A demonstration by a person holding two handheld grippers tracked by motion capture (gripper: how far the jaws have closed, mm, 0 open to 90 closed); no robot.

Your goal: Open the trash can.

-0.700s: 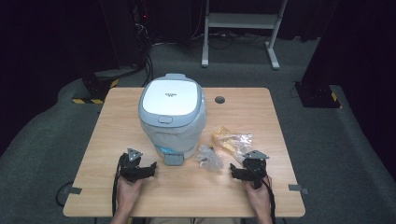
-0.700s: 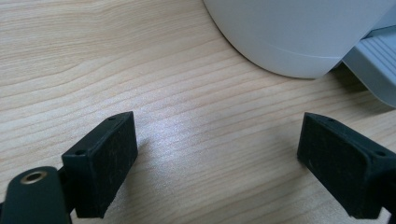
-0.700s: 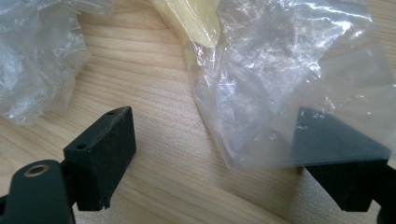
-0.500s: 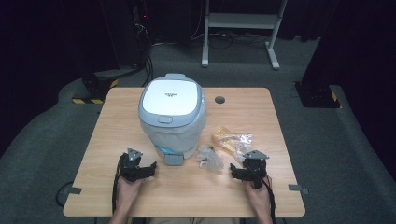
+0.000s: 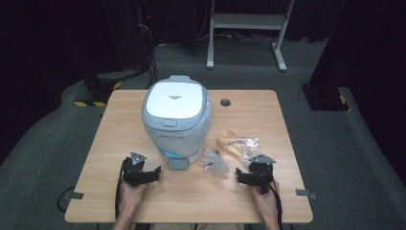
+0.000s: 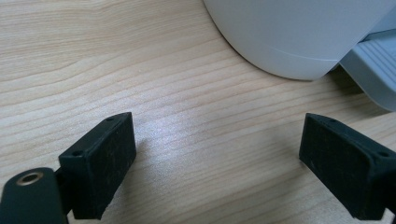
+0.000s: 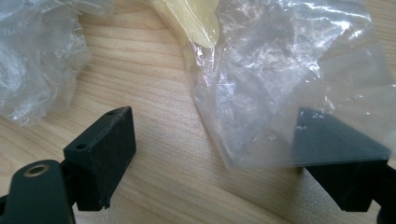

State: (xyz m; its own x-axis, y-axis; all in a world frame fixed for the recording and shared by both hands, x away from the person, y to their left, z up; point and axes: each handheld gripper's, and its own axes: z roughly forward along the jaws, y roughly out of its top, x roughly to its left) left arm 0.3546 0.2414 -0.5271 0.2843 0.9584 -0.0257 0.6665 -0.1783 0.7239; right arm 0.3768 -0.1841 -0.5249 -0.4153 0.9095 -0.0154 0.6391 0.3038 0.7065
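Note:
A white and grey lidded bin (image 5: pixel 175 117) stands at the table's middle, its lid down and its grey pedal (image 5: pixel 177 163) facing the near edge. My left gripper (image 5: pixel 155 173) rests on the wood near the front left, open and empty; in the left gripper view (image 6: pixel 224 163) the bin's base (image 6: pixel 289 37) and pedal (image 6: pixel 373 65) lie just ahead. My right gripper (image 5: pixel 238 176) sits at the front right, open (image 7: pixel 224 158). A clear plastic bag with yellow contents (image 7: pixel 275 79) drapes over its right jaw tip, with nothing pinched. A crumpled clear wrapper (image 5: pixel 214 160) lies between bin and right gripper.
The wooden table (image 5: pixel 268 120) has a small round cable hole (image 5: pixel 225 102) behind the bin. Dark floor surrounds the table, with a white frame's legs (image 5: pixel 244 28) at the back and a black box (image 5: pixel 325 96) to the right.

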